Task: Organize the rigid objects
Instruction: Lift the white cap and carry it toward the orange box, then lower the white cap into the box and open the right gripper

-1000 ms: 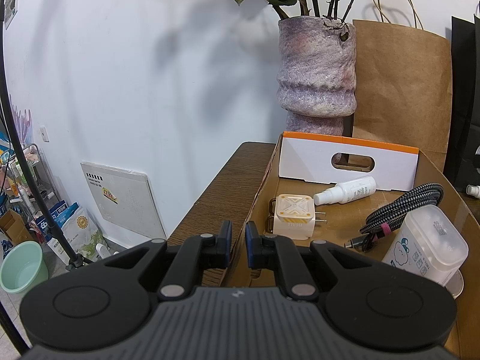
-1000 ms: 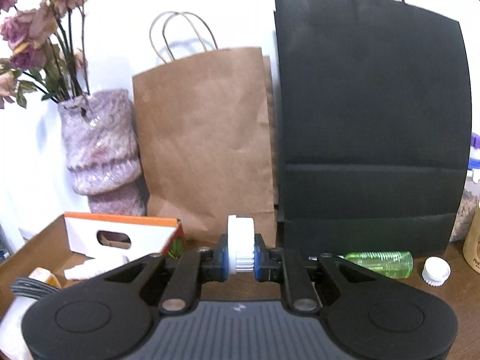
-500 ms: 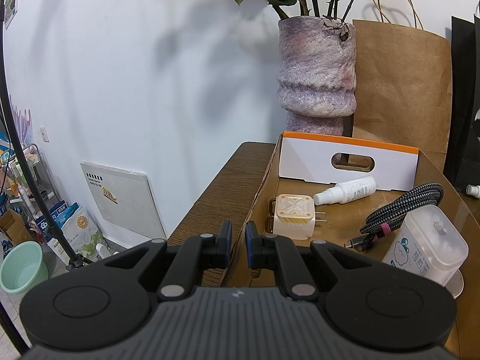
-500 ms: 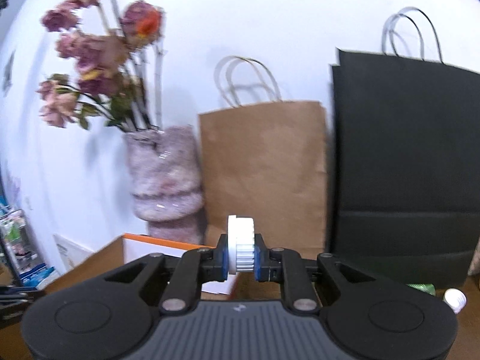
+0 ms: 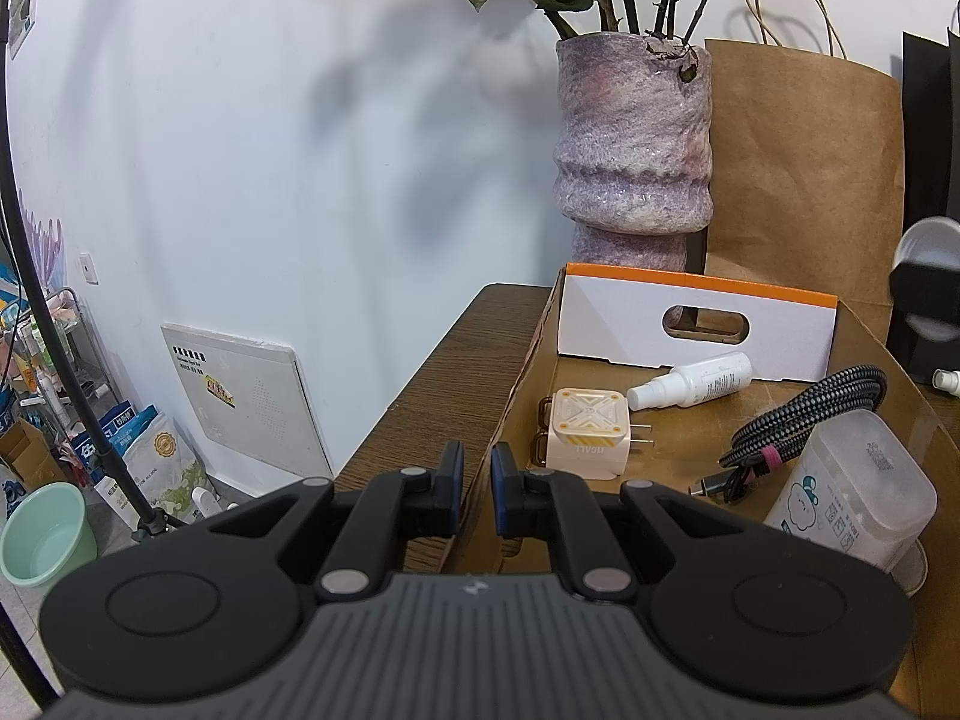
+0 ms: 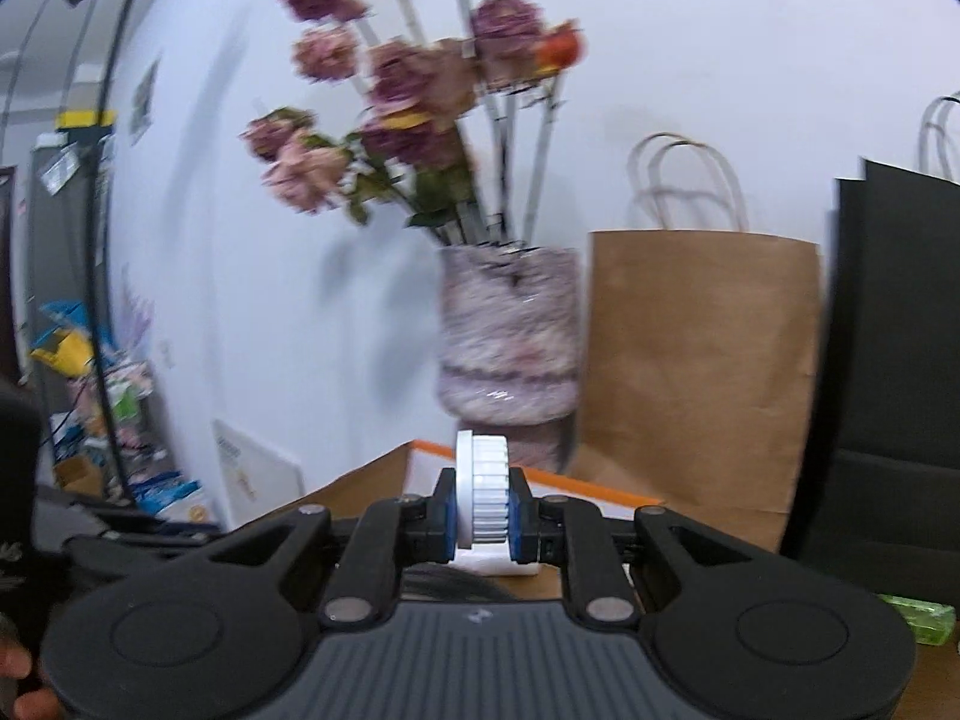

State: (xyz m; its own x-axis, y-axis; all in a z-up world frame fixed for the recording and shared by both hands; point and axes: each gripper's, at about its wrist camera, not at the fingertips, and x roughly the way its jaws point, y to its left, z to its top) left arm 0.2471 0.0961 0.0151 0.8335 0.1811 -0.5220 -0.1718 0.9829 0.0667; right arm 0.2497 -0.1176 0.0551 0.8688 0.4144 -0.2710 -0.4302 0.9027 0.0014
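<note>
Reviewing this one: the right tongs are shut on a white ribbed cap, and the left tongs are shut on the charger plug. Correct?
Partly. The left tongs hold nothing; the left wrist view shows the charger plug lying in the cardboard box. The right tongs do grip the white ribbed cap.

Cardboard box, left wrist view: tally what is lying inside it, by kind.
Inside the cardboard box:
Charger plug: 1
White spray bottle: 1
Braided cable: 1
Translucent plastic container: 1
Total: 4
</note>
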